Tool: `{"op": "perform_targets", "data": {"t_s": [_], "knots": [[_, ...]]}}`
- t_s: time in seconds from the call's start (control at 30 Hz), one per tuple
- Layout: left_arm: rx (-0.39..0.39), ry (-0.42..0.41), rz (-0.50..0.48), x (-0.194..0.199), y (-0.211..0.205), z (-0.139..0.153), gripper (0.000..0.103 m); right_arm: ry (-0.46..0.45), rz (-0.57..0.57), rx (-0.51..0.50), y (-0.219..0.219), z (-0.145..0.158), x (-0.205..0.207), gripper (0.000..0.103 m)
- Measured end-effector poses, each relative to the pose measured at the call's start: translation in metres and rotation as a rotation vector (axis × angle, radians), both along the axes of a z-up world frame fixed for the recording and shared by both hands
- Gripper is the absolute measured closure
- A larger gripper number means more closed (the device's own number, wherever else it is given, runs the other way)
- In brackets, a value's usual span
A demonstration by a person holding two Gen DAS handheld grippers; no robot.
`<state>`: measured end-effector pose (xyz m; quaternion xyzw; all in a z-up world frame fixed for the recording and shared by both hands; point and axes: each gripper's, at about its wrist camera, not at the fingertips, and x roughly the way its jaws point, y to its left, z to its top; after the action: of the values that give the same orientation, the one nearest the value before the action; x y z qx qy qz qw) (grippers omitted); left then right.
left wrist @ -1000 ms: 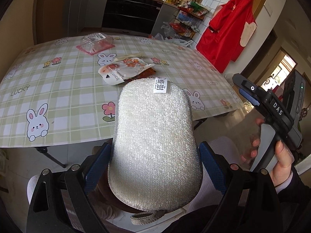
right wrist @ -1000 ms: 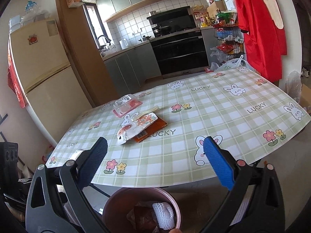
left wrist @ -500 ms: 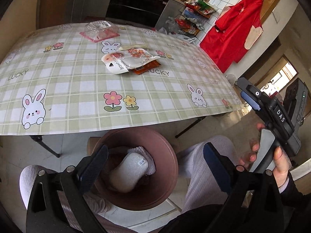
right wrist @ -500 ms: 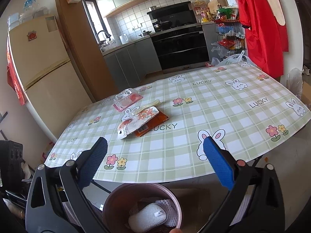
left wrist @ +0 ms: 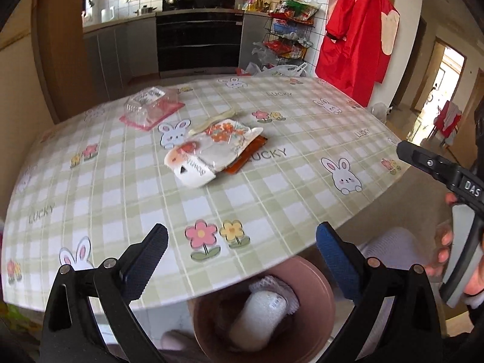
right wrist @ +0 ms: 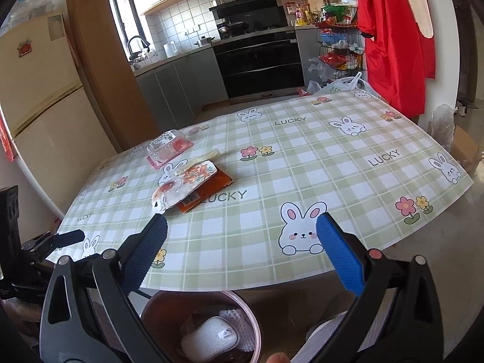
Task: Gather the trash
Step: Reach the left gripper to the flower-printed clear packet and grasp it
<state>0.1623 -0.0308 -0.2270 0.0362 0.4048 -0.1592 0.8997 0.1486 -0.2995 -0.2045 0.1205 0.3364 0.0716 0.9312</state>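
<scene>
The left gripper (left wrist: 242, 242) tilts downward over the near edge of the table (left wrist: 121, 181), its blue ribbed pads spread wide with nothing between them. Beyond the left jaw, far across the glossy checked tablecloth, sits a clear plastic clamshell box (left wrist: 151, 106) on a pink base. Ahead of the gap between the jaws lies a crinkled white-and-orange wrapper (left wrist: 208, 148) overlapping a flat orange packet (left wrist: 251, 154), with a pale strip (left wrist: 214, 119) just behind them. Below the jaws, under the table edge, stands a round brownish bin (left wrist: 317, 290) holding a white, rough-textured oblong sponge (left wrist: 260, 314) on white foam netting (left wrist: 269, 282).

The right gripper (right wrist: 242, 242) also points downward at the table edge, jaws wide and empty. In its view the wrapper (right wrist: 184, 187) and orange packet (right wrist: 208, 190) lie beyond the left jaw, the clamshell (right wrist: 166, 148) farther off, and the bin (right wrist: 157, 311) with the sponge (right wrist: 210, 338) lies below the gap. A hand (left wrist: 453, 254) grips the right gripper's grey handle at the left view's right edge.
</scene>
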Motion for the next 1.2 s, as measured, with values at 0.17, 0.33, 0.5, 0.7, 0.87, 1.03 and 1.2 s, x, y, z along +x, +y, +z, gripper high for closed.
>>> {"op": "perform_targets", "data": {"t_s": [0.17,0.33,0.5,0.7,0.87,1.03,1.2], "knots": [[0.125,-0.028,-0.052,0.06,-0.029,-0.013,0.008,0.012,-0.033,0.033,-0.02,-0.006,0.023,0.006],[0.219,0.019,-0.065,0.118,-0.054,-0.041,0.012,0.031,-0.059,0.047,-0.036,-0.016,0.04,0.006],[0.23,0.106,-0.034,0.158,-0.059,-0.065,0.023,0.041,-0.065,0.057,-0.05,-0.027,0.047,0.006],[0.261,0.1,-0.039,0.174,-0.069,-0.073,0.025,0.07,-0.077,0.061,-0.058,-0.042,0.052,0.006],[0.281,0.118,-0.029,0.186,-0.073,-0.082,0.034,0.083,-0.076,0.072,-0.061,-0.048,0.052,0.006],[0.264,0.094,-0.039,0.185,-0.072,-0.082,0.06,0.088,-0.063,0.048,-0.056,-0.05,0.052,0.006],[0.188,0.031,-0.068,0.161,-0.062,-0.059,0.074,0.094,-0.045,0.015,-0.048,-0.049,0.052,0.006]]}}
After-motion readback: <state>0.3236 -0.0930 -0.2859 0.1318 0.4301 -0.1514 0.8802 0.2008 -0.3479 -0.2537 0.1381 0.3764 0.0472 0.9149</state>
